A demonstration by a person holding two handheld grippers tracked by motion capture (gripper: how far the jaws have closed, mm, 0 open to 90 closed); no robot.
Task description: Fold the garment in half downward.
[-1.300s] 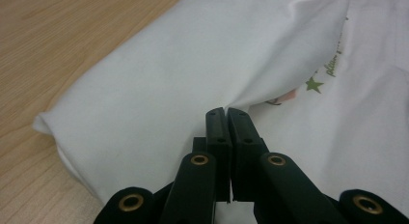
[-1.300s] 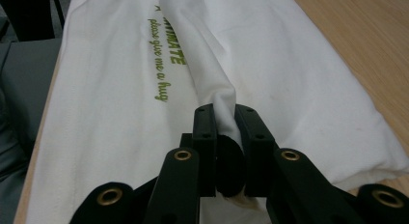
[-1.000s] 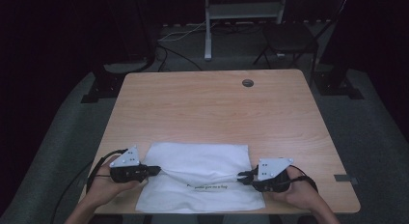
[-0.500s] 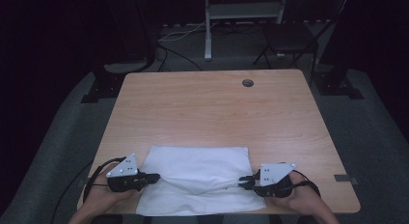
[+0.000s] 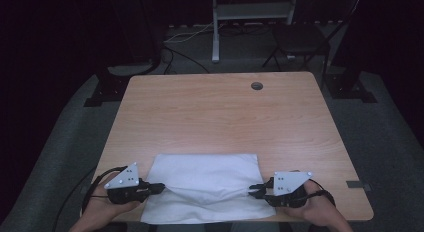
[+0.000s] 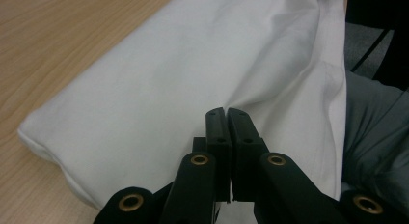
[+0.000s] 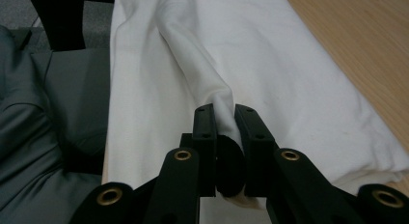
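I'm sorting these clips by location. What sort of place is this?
Probably a dim lab or recording studio: a bare light wooden table with a round cable hole, black cables on the grey floor, and a black folding chair.

cloth (image 5: pixel 205 184): plain white | table (image 5: pixel 220 117): light wood grain | grippers' fingers (image 6: pixel 215 132): black | floor (image 5: pixel 385 152): grey

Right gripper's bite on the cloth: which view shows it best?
Right gripper view: the right gripper has a bunched fold of the cloth pinched between its jaws. The high view shows the right gripper at the cloth's edge, the pinch too small to read. The left gripper view shows the left gripper clamping its own fold.
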